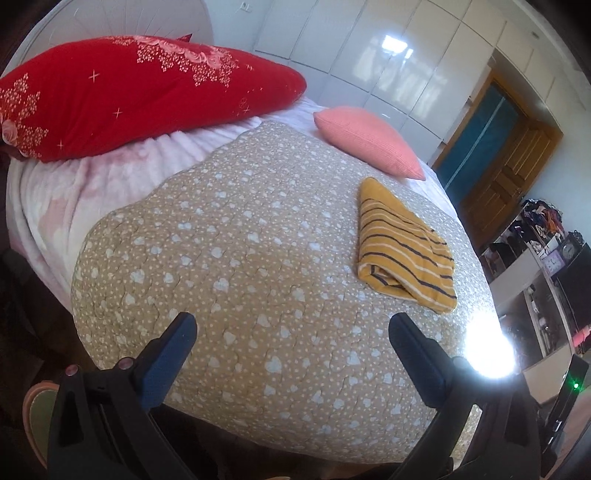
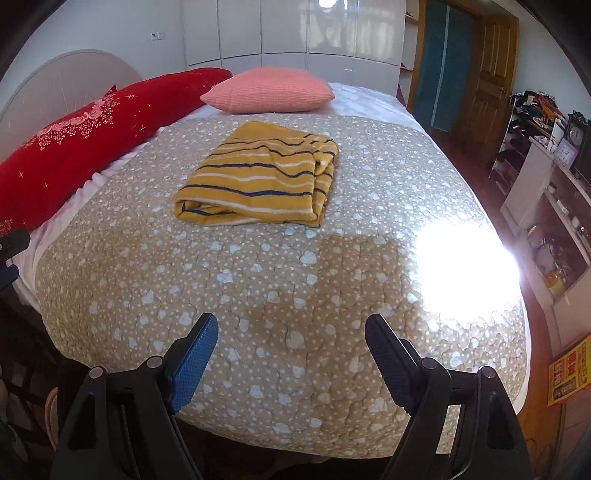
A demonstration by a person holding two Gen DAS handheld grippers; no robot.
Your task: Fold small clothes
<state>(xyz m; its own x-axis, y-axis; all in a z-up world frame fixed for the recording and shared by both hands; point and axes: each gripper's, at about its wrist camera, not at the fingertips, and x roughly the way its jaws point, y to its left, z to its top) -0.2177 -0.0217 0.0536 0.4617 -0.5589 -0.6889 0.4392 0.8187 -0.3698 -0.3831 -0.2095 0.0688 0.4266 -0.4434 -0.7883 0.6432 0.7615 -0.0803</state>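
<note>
A mustard-yellow garment with navy and white stripes [image 1: 404, 243] lies folded in a flat bundle on the tan heart-print quilt [image 1: 258, 266]. It also shows in the right wrist view [image 2: 258, 177], near the middle of the quilt [image 2: 295, 280]. My left gripper [image 1: 293, 325] is open and empty, held above the near part of the quilt, left of and nearer than the garment. My right gripper [image 2: 291, 325] is open and empty, above the near edge of the quilt, well short of the garment.
A long red flowered pillow [image 1: 122, 96] lies at the headboard side and a pink cushion [image 2: 269, 90] sits beyond the garment. A sun patch [image 2: 465, 266] glares on the quilt's right. Shelves with clutter [image 2: 546, 192], a wooden door [image 2: 487, 81] and white wardrobes [image 2: 291, 29] stand around the bed.
</note>
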